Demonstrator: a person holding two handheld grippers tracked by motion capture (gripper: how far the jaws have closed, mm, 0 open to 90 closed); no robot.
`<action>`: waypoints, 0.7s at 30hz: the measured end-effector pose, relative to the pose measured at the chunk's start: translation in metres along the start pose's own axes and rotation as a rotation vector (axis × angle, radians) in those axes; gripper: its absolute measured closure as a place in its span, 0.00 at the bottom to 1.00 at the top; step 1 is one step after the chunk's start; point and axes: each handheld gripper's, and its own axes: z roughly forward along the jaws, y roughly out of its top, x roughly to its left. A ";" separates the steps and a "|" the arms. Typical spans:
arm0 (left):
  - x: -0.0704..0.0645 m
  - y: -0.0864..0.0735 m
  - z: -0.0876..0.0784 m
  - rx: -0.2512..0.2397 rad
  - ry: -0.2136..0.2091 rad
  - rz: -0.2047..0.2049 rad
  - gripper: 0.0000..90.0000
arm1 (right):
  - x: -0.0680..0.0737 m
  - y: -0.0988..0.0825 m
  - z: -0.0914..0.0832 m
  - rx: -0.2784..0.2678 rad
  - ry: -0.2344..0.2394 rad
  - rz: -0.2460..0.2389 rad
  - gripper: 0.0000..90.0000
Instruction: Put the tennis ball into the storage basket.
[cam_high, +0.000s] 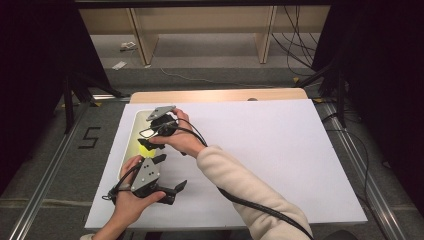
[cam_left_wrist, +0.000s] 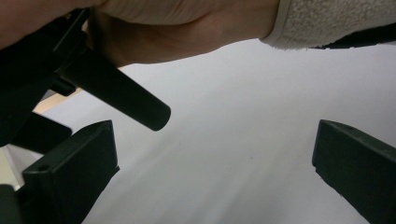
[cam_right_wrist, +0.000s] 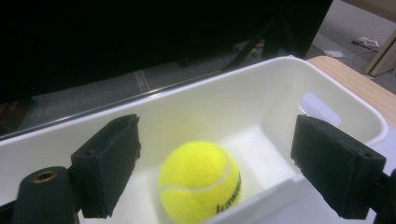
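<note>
Two claws work at the left side of the table (cam_high: 280, 150), which is covered by a white board. Nearest the person, the left claw (cam_high: 172, 175) lies low over the white surface just beside the bin's near end, its jaws spread wide with nothing between them; the left gripper view shows bare white surface between them and the other hand's wrist and cream sleeve (cam_left_wrist: 336, 21) above. Farther off, the right claw (cam_right_wrist: 215, 172) hangs over the white plastic bin (cam_right_wrist: 327, 79), jaws also wide apart and empty. A yellow tennis ball (cam_right_wrist: 201, 179) rests on the bin's floor, below and between those jaws, untouched by them.
</note>
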 end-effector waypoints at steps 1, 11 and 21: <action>0.000 0.000 0.000 0.000 0.001 0.000 0.00 | -0.001 -0.001 -0.003 0.005 -0.002 0.001 0.18; 0.000 0.000 0.000 -0.001 0.002 -0.003 0.00 | -0.011 -0.013 -0.026 0.007 -0.028 0.003 0.18; 0.000 0.000 0.000 0.000 0.001 -0.002 0.00 | -0.022 -0.027 -0.056 -0.006 -0.063 0.016 0.19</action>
